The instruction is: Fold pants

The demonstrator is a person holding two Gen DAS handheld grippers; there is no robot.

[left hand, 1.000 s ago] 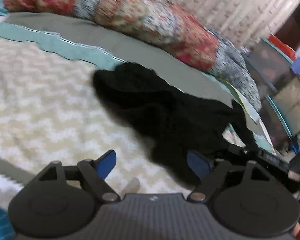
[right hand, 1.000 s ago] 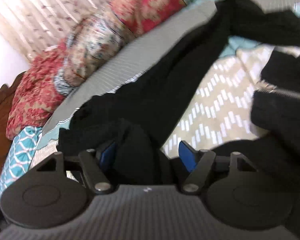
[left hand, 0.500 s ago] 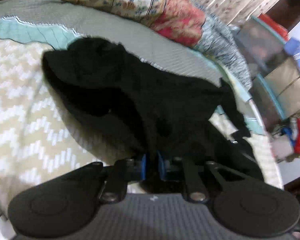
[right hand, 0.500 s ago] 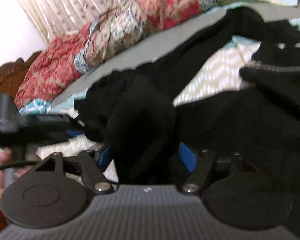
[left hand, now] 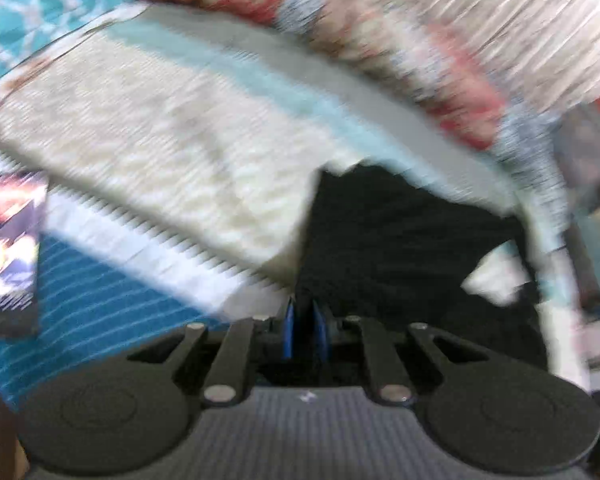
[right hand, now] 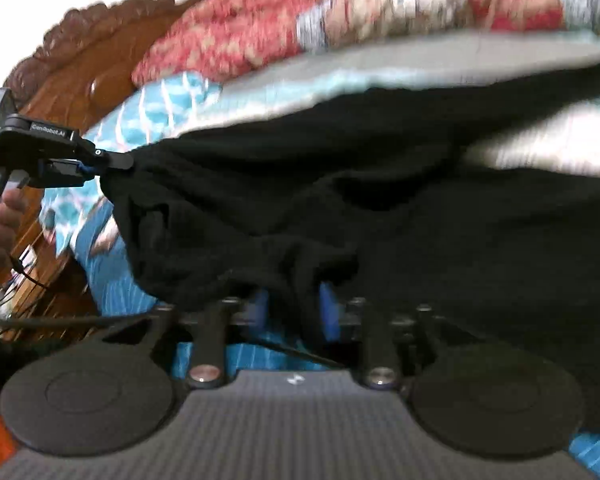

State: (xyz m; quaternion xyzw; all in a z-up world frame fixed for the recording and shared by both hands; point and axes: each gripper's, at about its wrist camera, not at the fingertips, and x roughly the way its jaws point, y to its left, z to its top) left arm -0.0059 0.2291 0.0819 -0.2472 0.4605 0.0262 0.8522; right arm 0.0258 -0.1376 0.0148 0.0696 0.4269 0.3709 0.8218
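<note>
The black pants (left hand: pixel 400 248) lie on the bed and stretch away from my left gripper (left hand: pixel 303 330), whose blue pads are shut on a pinch of the black cloth. In the right wrist view the pants (right hand: pixel 380 200) hang spread between both grippers. My right gripper (right hand: pixel 292 314) is shut on a bunched fold of them. The left gripper (right hand: pixel 112 162) shows at the far left there, clamped on the pants' edge.
A cream zigzag bedspread (left hand: pixel 160 128) covers the bed, with a teal striped sheet (left hand: pixel 108 288) at its near edge. Red patterned quilts (right hand: pixel 260 40) are piled at the back. A carved wooden headboard (right hand: pixel 80 64) stands left. A phone-like screen (left hand: pixel 8 248) lies at the left.
Both grippers closed on the pants and pulled them apart and up. The left gripper swung to the left, dragging the cloth; the views are blurred by the motion.
</note>
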